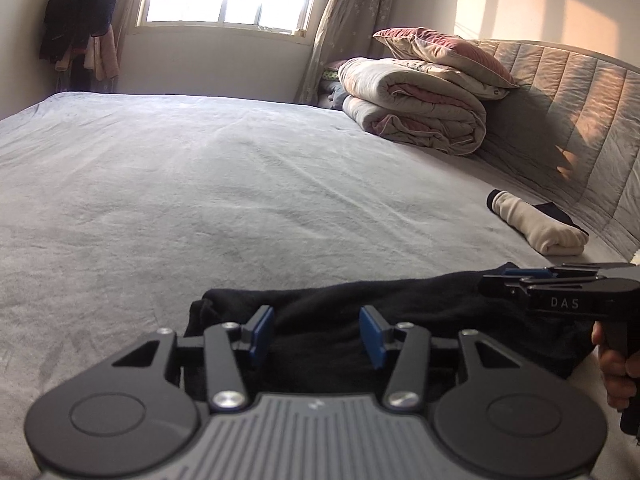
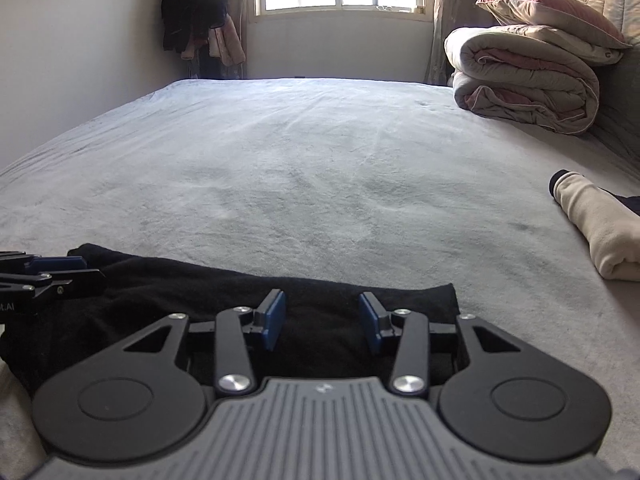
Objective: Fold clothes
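Both grippers released over black garment at bed's near edge.
Left gripper and right gripper spread apart, grasping nothing; cream roll by headboard.

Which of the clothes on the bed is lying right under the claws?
The flat black fabric garment, spread along the near edge. The rolled cream garment lies off to the right near the headboard, away from both claws.

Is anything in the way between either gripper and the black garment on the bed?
Nothing visible. The black garment lies flat on the bed right under both open grippers, the left gripper and the right gripper. The rolled cream garment lies apart, off to the right.
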